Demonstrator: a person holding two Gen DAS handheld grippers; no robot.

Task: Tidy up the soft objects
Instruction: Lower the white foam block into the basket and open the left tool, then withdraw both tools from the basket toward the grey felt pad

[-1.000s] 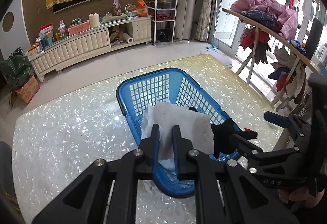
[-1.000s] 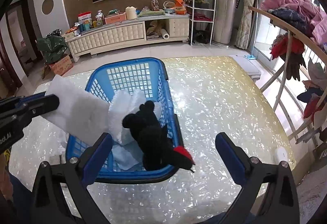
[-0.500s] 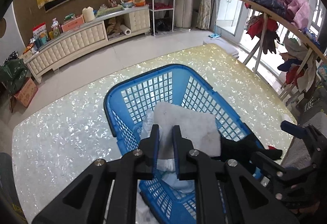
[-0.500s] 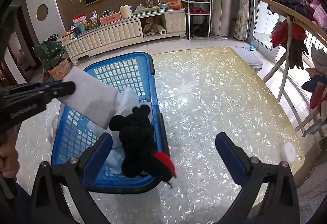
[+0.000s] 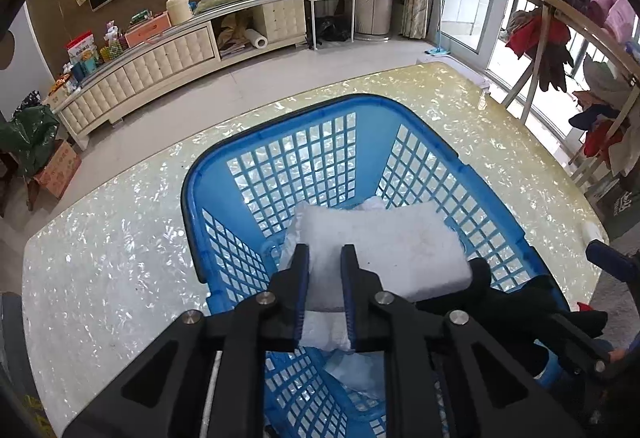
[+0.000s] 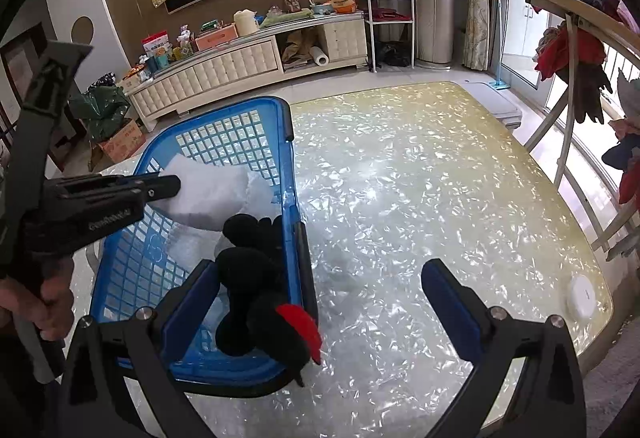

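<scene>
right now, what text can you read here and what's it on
None reads cleanly.
White lettering on the left tool's body, jaws just easing open around the white cloth: blurred.
Red print on the cardboard box: too small.
Label on the red-and-white packet: too small.

Pad (image 5: 384, 250) and plush (image 6: 256, 286) in basket (image 5: 280, 110).

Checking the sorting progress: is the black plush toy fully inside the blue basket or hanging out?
Hanging out. The black plush toy drapes over the blue basket's near rim, its red tip past the edge above the table.
</scene>
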